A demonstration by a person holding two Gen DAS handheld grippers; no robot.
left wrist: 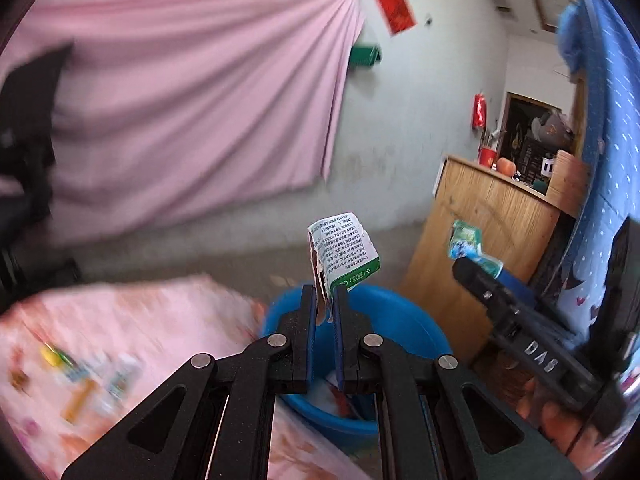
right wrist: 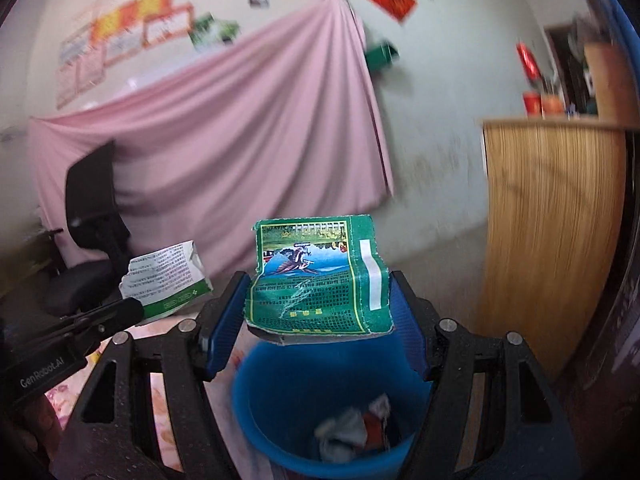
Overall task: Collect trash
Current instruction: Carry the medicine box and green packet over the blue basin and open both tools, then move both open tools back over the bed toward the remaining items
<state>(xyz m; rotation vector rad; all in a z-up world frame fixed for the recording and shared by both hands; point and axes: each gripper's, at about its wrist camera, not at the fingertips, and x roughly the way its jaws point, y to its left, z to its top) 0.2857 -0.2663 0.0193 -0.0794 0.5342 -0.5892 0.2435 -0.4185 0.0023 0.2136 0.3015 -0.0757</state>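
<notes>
My left gripper is shut on the lower edge of a torn white-and-green printed carton, which stands upright above a blue bucket. In the right wrist view my right gripper holds a green wrapper with a picture, bowed between its blue pads. It hangs right over the blue bucket, which has crumpled trash inside. Each view shows the other gripper: the right gripper with the green wrapper, and the left gripper with the carton.
A table with a pink floral cloth lies left of the bucket, with several blurred wrappers on it. A wooden cabinet stands to the right, a black office chair at the left, and a pink sheet hangs on the wall.
</notes>
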